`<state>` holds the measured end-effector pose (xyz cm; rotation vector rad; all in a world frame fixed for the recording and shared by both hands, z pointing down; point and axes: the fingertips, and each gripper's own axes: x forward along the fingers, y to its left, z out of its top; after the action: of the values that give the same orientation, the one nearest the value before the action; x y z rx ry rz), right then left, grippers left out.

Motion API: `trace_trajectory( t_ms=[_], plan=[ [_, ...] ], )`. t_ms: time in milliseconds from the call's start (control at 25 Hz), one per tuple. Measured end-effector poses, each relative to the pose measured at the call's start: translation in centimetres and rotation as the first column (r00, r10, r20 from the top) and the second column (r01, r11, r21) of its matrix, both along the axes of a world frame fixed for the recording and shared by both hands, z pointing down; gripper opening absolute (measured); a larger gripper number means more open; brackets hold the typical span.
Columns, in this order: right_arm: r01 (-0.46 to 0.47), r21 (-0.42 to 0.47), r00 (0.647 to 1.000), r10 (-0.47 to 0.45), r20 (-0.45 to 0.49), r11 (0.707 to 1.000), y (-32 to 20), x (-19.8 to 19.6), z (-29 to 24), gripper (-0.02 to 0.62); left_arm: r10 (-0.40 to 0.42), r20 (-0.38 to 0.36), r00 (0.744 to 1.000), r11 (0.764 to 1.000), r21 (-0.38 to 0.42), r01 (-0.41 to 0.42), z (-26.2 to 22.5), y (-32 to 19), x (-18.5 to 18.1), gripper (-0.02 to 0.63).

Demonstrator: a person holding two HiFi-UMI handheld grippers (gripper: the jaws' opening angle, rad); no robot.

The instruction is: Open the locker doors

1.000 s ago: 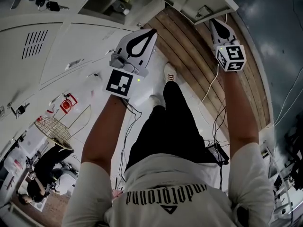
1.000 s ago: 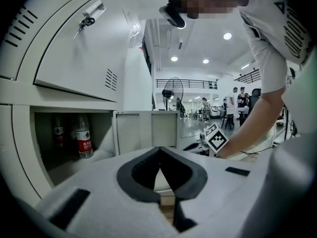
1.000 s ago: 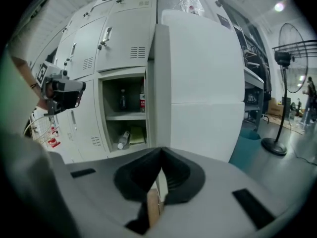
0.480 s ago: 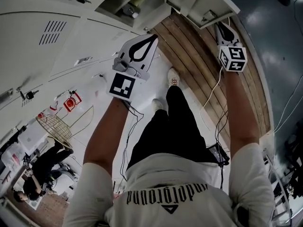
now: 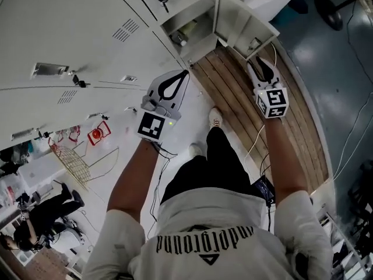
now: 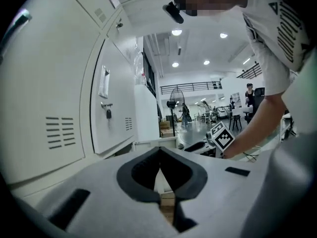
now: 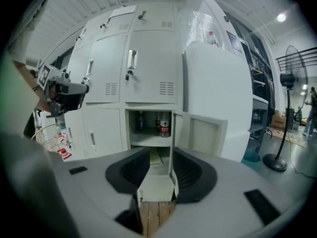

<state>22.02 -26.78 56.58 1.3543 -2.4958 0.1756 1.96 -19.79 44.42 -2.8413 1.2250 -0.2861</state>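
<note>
Standing ajar at one o'clock in the head view, the open locker door (image 5: pixel 239 19) is a flat rectangle of white painted sheet metal with a folded rim. It matches the shut doors of the lockers (image 5: pixel 70 34) from nine to twelve o'clock, which carry louvred vent slots and small hanging locks. Brown wooden planks (image 5: pixel 233 92) run below it. The right tongs (image 5: pixel 259 67), smooth pale shells with black padded insides, sit just short of the door, which lies at their eleven o'clock. Their jaws are opening and the pads press on nothing. The left tongs (image 5: pixel 184 74) are closed on nothing, with the door well off at their one o'clock. A red-labelled bottle (image 7: pixel 164 125) stands on the shelf inside, its print too small to read. The shirt (image 5: pixel 204 238) bears upside-down lettering resembling "underground".
</note>
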Motion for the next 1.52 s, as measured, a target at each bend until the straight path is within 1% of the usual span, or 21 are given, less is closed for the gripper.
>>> trace_trajectory(
  t_ms=[200,360,440,520,640,840,960,1120,1240,1360,1520],
  plan=[
    [0.106,0.044,0.994,-0.106,0.009,0.993,7.0,-6.4,-7.2,0.178,-0.049,-0.044,0.998,0.999,0.022,0.050,-5.7,6.6,-4.0,0.008],
    [0.177,0.099,0.983,-0.180,0.025,0.979,11.7,-11.1,-13.0,0.190,-0.097,-0.071,0.993,0.994,0.040,0.100,-9.4,11.6,-7.2,0.008],
    [0.206,0.119,0.976,-0.213,0.042,0.971,14.5,-13.4,-15.6,0.196,-0.126,-0.092,0.988,0.991,0.035,0.130,-10.9,14.3,-8.9,0.008],
    [0.242,0.127,0.966,-0.252,0.063,0.962,17.7,-15.9,-17.7,0.202,-0.149,-0.102,0.984,0.987,0.040,0.153,-11.9,16.9,-10.7,0.008],
    [0.288,0.143,0.948,-0.303,0.097,0.947,21.5,-19.4,-20.4,0.209,-0.174,-0.090,0.981,0.981,0.065,0.180,-13.0,19.8,-13.3,0.008],
    [0.354,0.160,0.915,-0.376,0.143,0.922,25.3,-24.3,-23.5,0.210,-0.223,-0.113,0.968,0.970,0.068,0.232,-15.7,23.3,-16.5,0.008],
    [0.406,0.163,0.893,-0.428,0.138,0.899,26.5,-26.7,-24.8,0.213,-0.257,-0.111,0.960,0.962,0.070,0.265,-16.8,24.7,-18.1,0.006],
    [0.464,0.174,0.863,-0.487,0.134,0.869,26.5,-29.4,-26.3,0.215,-0.299,-0.100,0.949,0.948,0.081,0.307,-18.0,25.2,-20.1,0.006],
    [0.507,0.187,0.835,-0.534,0.134,0.841,25.4,-31.6,-27.4,0.216,-0.338,-0.096,0.936,0.933,0.098,0.347,-18.9,24.6,-21.7,0.008],
    [0.553,0.200,0.802,-0.582,0.134,0.809,23.7,-33.8,-28.2,0.216,-0.383,-0.103,0.918,0.914,0.103,0.393,-19.5,23.3,-23.2,0.007],
    [0.598,0.222,0.763,-0.632,0.137,0.770,21.5,-36.1,-29.4,0.216,-0.425,-0.111,0.898,0.893,0.112,0.436,-20.0,21.6,-24.4,0.006]
  ],
)
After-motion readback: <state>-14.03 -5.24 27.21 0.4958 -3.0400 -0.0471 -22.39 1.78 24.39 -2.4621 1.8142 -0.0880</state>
